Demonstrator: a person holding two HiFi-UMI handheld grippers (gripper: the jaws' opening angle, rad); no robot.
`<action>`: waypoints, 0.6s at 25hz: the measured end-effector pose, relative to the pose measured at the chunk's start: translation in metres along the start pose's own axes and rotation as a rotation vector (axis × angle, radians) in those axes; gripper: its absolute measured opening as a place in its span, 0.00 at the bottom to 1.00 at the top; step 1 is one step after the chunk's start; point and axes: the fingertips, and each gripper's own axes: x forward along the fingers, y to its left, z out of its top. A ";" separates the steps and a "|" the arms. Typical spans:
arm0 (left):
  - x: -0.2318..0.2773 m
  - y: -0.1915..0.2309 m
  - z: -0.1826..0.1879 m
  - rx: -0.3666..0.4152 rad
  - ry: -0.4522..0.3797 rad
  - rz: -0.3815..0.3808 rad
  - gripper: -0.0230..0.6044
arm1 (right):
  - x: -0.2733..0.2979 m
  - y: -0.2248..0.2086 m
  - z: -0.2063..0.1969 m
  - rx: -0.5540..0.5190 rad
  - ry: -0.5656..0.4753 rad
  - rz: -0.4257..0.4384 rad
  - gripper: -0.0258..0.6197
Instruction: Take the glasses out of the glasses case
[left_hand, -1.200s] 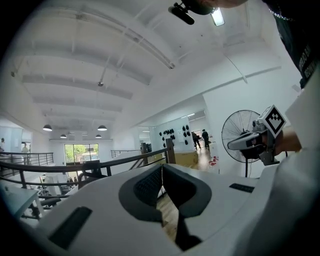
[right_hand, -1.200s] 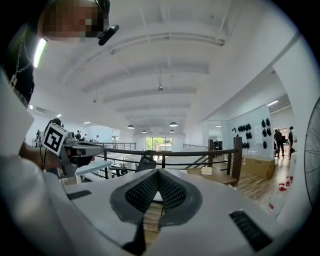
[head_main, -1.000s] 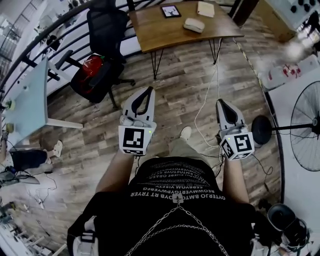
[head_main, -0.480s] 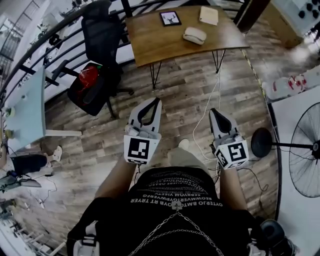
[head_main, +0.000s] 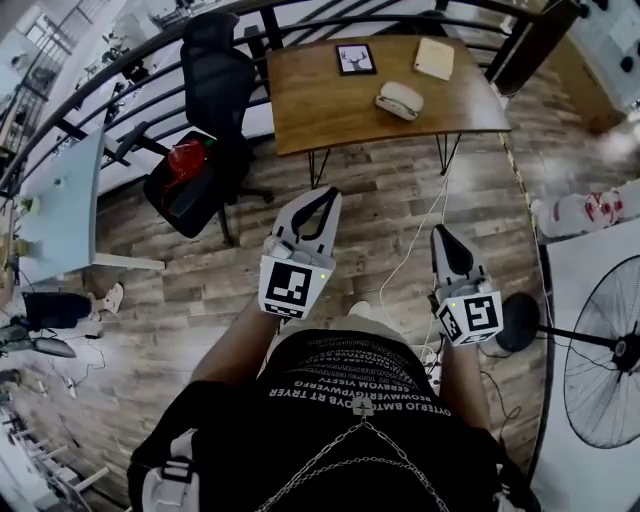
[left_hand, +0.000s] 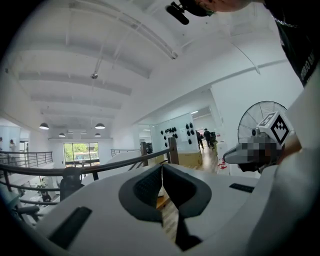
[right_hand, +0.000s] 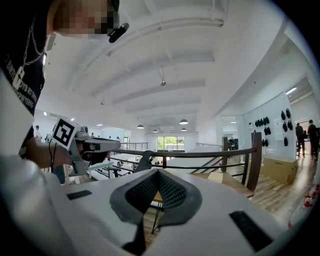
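Wooden table on thin black legs stands at twelve o'clock from the person, well apart from both grippers. The cream glasses case lies on its top with its lid down, toward the table's right half. A small framed picture sits at the case's eleven o'clock and a pale notebook at its one o'clock, and neither touches it.

The left gripper is held over the plank floor and points toward twelve o'clock. In the left gripper view its jaws meet at the tips with nothing between them. The right gripper hangs at the left one's four o'clock, closer to the person's body. The right gripper view shows its jaws pressed together too, gripping nothing.

A black office chair stands at the left gripper's ten o'clock, with a red bag at the chair's seven o'clock. A standing fan is at the right gripper's four o'clock.
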 end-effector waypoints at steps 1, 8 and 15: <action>0.006 0.001 0.002 -0.005 -0.003 0.009 0.08 | 0.002 -0.007 0.005 -0.011 -0.008 0.002 0.06; 0.024 -0.001 0.000 -0.006 0.011 0.057 0.08 | 0.000 -0.052 0.019 -0.040 -0.034 -0.002 0.06; 0.016 0.001 -0.014 -0.021 0.045 0.083 0.08 | 0.007 -0.049 0.012 -0.033 -0.017 0.026 0.06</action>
